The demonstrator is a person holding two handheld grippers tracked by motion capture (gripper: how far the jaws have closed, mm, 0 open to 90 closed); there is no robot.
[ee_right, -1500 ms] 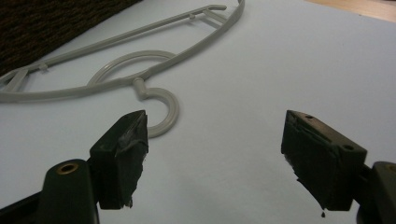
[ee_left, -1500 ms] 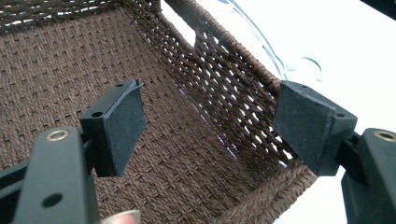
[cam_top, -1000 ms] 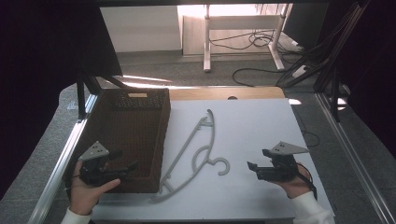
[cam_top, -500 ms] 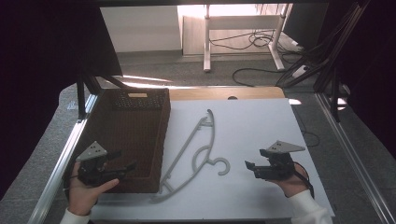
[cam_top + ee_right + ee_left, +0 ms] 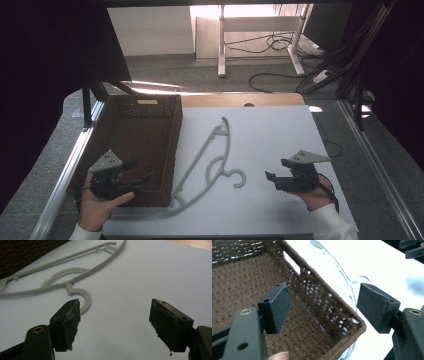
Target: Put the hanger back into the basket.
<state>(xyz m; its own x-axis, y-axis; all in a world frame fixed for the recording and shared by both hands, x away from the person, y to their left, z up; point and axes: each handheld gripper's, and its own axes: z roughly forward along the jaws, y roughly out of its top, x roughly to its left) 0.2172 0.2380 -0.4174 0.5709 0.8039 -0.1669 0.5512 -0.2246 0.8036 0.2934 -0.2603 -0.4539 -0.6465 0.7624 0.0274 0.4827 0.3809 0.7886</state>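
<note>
2 grippers, both held low at the near edge of the white table [image 5: 280, 135], each in a hand coming in from the bottom of the high view. Left gripper [image 5: 142, 180] over the near right corner of the brown woven basket [image 5: 135, 145], jaws wide apart and empty, pointing toward the table's middle; in the left gripper view, the basket's rim running between the 2 black pads [image 5: 279, 305], a fingertip at the bottom edge. Right gripper [image 5: 270, 177] just right of the grey plastic hanger [image 5: 210, 160], pointing left at its hook, jaws spread wide and holding nothing. Hanger flat on the table, along the basket's right wall, hook toward the right gripper. No readable writing; a pale label on the basket's far rim, too small to read. Right gripper view: hook [image 5: 83, 298] just beyond the left pad, apart from it. High view alone: floor cables [image 5: 270, 45] beyond the table.
</note>
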